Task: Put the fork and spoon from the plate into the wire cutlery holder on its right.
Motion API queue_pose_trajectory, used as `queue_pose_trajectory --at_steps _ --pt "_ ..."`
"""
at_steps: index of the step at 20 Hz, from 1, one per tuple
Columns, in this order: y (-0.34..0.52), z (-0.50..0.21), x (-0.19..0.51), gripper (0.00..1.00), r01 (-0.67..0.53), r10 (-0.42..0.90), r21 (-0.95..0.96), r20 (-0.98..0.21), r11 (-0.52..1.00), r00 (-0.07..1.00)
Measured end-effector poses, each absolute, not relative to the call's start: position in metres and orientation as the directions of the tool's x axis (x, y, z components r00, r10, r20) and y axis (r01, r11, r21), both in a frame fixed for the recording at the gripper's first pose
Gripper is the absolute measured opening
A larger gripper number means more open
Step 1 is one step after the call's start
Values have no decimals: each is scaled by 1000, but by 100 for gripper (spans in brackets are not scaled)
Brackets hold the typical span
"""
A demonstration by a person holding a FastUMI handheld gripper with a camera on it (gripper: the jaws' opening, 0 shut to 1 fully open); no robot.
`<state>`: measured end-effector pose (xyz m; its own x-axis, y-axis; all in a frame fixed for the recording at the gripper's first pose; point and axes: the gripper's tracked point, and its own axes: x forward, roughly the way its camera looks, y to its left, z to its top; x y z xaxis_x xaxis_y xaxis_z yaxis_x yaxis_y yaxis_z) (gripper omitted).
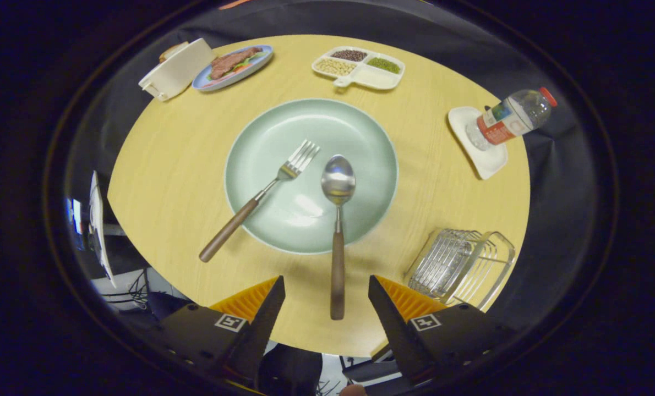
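A pale green plate (283, 137) sits mid-table. On it lies a fork (261, 193), tines up toward the far side, its brown wooden handle slanting off the near-left rim. Right of the fork lies a spoon (337, 220), bowl up, its wooden handle running straight out over the near rim. Near-right of the plate, well apart, stands an empty wire holder (459, 264).

Bright overhead light; plate (261, 137) glare; fisheye-bent edges.

1 fork (261, 193), 1 spoon (337, 220) (2 plates (261, 165)).
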<state>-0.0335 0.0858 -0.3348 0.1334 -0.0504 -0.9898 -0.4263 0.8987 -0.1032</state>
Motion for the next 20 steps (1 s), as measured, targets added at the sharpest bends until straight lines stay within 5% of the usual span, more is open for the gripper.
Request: queue_pose_trajectory --at_steps 2,9,10,12,20 --pt "84 -347 -33 86 -410 -49 -90 -993 908 109" --pt "83 -359 -36 11 -327 -17 -38 -998 944 67" --pt "83 -356 -37 14 -304 -2 -22 -998 953 65" --pt "86 -356 -39 1 -269 33 13 -997 963 68" --pt "81 -302 -43 1 -232 108 76 -985 970 132"
